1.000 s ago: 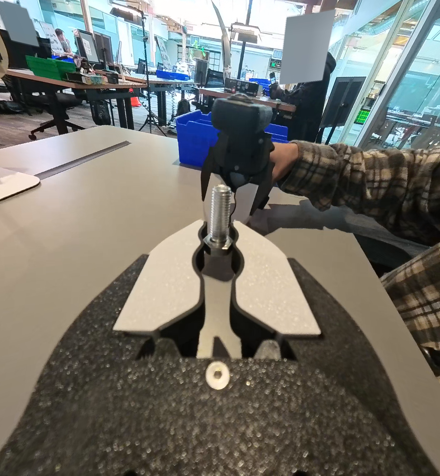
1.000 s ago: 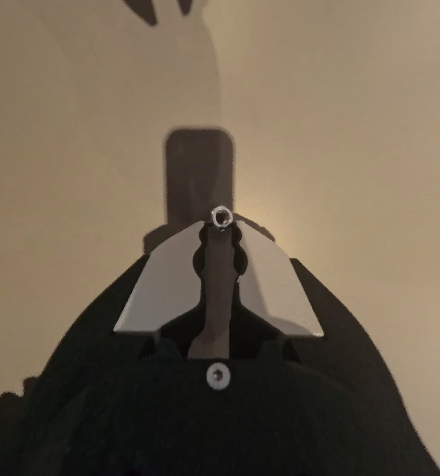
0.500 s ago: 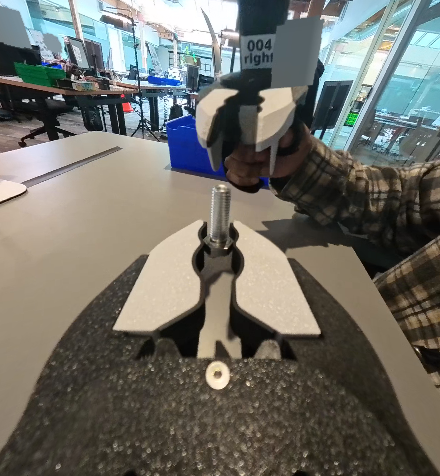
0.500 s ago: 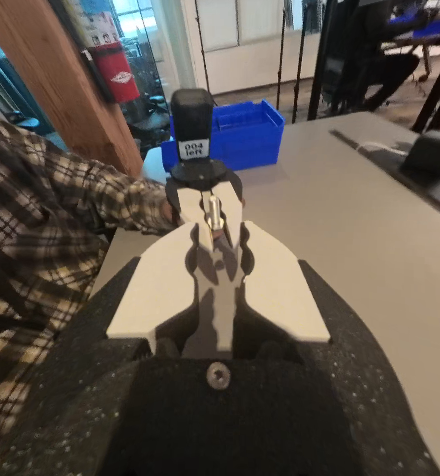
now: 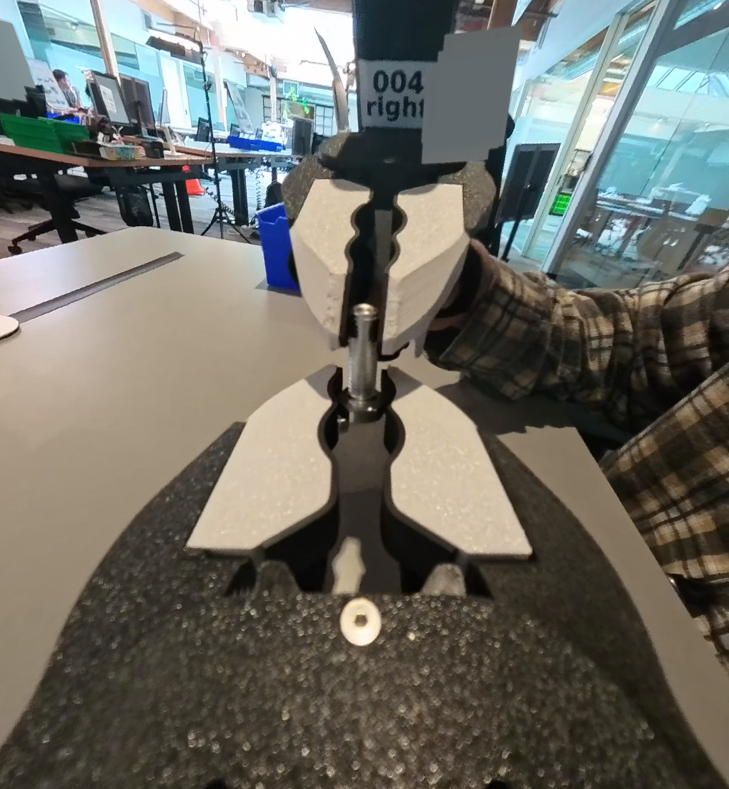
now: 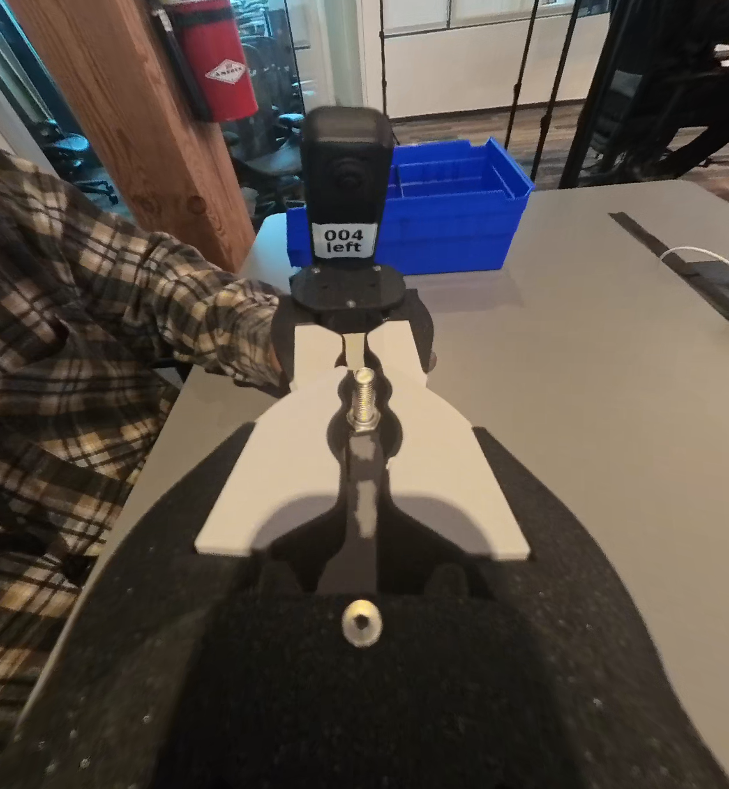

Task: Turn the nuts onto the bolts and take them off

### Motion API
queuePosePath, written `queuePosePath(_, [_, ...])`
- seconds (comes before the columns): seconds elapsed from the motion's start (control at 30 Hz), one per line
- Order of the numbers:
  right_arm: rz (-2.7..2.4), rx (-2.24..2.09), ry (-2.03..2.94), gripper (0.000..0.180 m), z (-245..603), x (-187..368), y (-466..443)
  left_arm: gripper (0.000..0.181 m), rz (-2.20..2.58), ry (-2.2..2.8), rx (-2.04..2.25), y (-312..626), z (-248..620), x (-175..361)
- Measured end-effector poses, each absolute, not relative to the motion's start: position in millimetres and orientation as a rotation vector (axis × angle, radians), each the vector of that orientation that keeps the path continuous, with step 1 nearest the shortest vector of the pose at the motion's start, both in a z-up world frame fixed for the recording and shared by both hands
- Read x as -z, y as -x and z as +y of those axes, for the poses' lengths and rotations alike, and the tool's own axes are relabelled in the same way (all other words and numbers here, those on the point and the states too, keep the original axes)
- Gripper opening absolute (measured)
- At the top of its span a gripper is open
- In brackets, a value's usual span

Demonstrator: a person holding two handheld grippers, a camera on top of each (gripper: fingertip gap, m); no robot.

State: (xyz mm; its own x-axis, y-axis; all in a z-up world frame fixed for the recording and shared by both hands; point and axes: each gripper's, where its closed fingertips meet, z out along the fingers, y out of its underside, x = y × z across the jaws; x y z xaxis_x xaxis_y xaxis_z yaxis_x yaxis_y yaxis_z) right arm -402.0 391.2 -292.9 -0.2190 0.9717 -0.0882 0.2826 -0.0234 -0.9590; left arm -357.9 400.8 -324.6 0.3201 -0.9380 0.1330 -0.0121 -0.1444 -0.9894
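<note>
1. Spreading under everything, a wide grey desk [image 5: 119,384] is seen, with a blue bin [image 6: 448,213] standing at its far edge, well apart from the work.
2. Facing each other above the desk, two claws are held by a person in plaid sleeves [image 5: 610,341]. The left claw [image 5: 360,403] is closed on the lower end of a bolt [image 5: 360,363], which is held upright with its threaded shank free.
3. The right claw [image 6: 363,420] is brought in from the opposite side; its fingers [image 5: 422,273] flank the upper part of the shank, and a narrow gap between the jaws is visible.
4. A small nut [image 6: 363,422] is seen at the right claw's tips, against the bolt's threads. Whether it is truly pinched there or already threaded on cannot be told.
5. Risks are judged as follows: cross-threading may be caused if the nut is started tilted against the shank; the nut may be dropped to the desk if the pinch is loosened during turning; the bolt may be twisted in the left claw if its hold is too light.
</note>
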Motion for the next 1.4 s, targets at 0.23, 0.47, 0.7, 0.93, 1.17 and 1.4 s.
queuePosePath(0.23, [-1.548, -1.266, 1.373, 0.009, 402, 289, 389, 0.033, 0.887, 1.439, 1.069, 361, 401, 316])
queuePosePath(0.47, [-1.575, -1.256, 1.370, 0.009, 399, 289, 387, 0.024, 0.898, 1.450, 1.028, 357, 402, 318])
queuePosePath(0.7, [-1.587, -1.250, 1.353, 0.009, 397, 288, 388, 0.020, 0.904, 1.456, 1.006, 358, 403, 318])
queuePosePath(0.93, [-1.574, -1.299, 1.332, 0.009, 395, 285, 389, 0.020, 0.908, 1.450, 1.022, 359, 401, 315])
queuePosePath(1.17, [-1.526, -1.248, 1.368, 0.032, 405, 280, 374, 0.020, 0.887, 1.439, 1.007, 362, 403, 311])
queuePosePath(1.4, [-1.454, -0.878, 1.803, 0.055, 441, 349, 290, 0.019, 0.833, 1.455, 0.964, 374, 413, 311])
